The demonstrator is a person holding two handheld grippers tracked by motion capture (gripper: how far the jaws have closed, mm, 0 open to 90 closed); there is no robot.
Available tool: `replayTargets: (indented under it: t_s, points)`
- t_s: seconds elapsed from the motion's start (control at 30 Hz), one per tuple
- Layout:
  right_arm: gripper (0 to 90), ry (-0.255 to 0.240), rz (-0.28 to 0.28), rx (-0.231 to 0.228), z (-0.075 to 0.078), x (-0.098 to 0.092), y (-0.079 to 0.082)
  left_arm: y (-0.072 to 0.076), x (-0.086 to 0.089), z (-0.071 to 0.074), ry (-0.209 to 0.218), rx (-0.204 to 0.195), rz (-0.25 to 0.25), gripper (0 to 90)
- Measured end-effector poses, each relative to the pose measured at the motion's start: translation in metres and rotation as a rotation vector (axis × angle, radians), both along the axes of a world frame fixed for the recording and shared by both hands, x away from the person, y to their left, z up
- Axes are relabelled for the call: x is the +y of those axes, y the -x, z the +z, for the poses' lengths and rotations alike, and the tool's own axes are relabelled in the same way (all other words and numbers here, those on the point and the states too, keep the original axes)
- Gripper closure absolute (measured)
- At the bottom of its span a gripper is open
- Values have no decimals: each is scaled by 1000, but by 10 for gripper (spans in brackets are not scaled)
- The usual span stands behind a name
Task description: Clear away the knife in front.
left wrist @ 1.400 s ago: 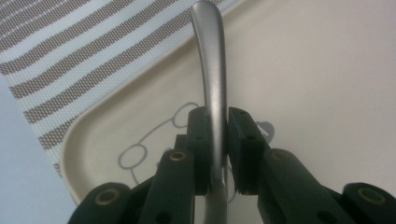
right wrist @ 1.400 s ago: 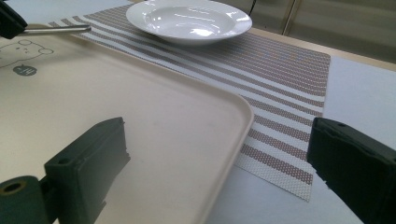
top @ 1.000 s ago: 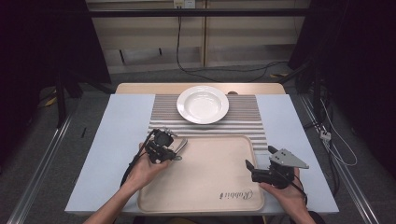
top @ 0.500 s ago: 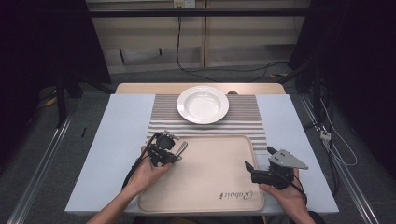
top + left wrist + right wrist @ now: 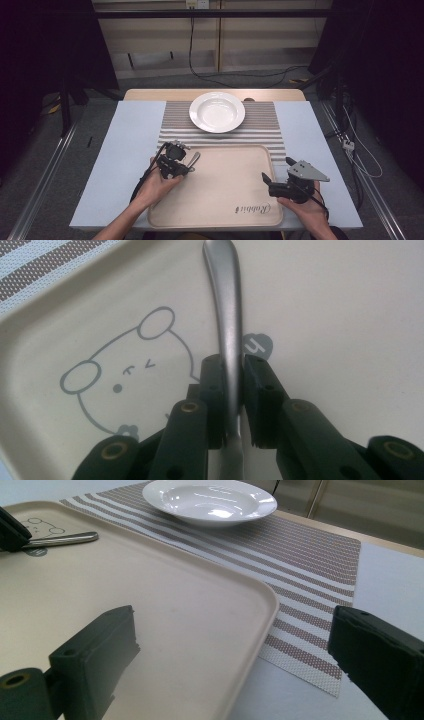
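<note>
Wooden table (image 5: 150, 94) is wearing a pale blue cover (image 5: 125, 165), with a brown-striped placemat (image 5: 265, 125) and a beige tray (image 5: 225, 200) sitting right on top, tray overlapping the mat.

- beige tray (image 5: 225, 190) sits at the near middle of the table (image 5: 125, 165), with "Rabbit" printed near its front edge
- little cartoon bear face (image 5: 120, 375) drawn in the tray's corner, plus a grey heart (image 5: 257, 344) next to it
- brown-and-white striped placemat (image 5: 270, 127) lies behind the tray, tucked partly under it
- white deep plate (image 5: 217, 111) on the mat, looks empty
- cables (image 5: 240, 75) trail across the floor behind the table
</note>
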State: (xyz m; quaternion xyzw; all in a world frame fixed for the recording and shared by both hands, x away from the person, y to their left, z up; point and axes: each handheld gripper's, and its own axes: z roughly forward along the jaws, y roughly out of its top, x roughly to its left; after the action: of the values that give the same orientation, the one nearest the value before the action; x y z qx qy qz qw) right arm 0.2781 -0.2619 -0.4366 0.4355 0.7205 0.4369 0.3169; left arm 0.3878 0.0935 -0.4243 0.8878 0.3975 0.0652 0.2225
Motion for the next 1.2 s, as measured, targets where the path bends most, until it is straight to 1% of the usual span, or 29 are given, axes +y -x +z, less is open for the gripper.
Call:
replayTargets:
  t_s: [0.2,0.33,0.47,0.5,0.6,0.63,0.7,0.77,0.8,0.83,0.87,0.97,1.0,1.03,1.07,1.1,1.13,1.17,1.2]
  points:
    - [58,2,-1,-1,0,0,0,2,1,0,5,2,-1,797]
    - [59,4,-4,-2,0,1,1,2,2,-1,23,9,1,793]
    - [60,4,-3,-1,0,1,1,1,3,0,19,14,-19,791]
    - [60,5,-2,-1,0,1,1,1,3,0,15,7,-29,786]
    - [61,3,-3,0,0,1,1,1,3,0,13,3,-34,762]
    - [61,3,-3,0,0,1,1,2,4,0,10,-17,-31,752]
    - [61,2,-2,1,0,1,1,3,4,0,5,-41,-45,750]
    - [62,1,0,1,0,1,1,3,3,0,6,-52,-48,733]
    - [62,1,-1,1,0,1,1,3,4,2,7,-68,-51,717]
    - [62,1,-1,1,0,1,1,3,4,2,7,-68,-51,711]
    - [62,1,-1,1,0,1,1,3,5,2,12,-77,-53,711]
    - [62,1,-2,1,0,1,1,3,7,4,25,-86,-54,638]
    - [62,1,-2,1,0,1,1,3,7,4,34,-87,-51,638]
    - [62,1,-2,1,0,1,1,2,7,4,39,-89,-48,547]
    - [62,1,-2,1,0,1,1,2,7,3,44,-91,-47,547]
    - [62,2,-2,1,0,1,1,1,7,3,51,-87,-39,452]
    - [62,2,-2,1,0,1,1,0,8,2,46,-97,-26,390]
    - [62,2,-2,1,0,1,1,-1,8,2,38,-101,-12,390]
    - [62,2,-2,1,0,1,1,-1,8,2,40,-108,5,310]
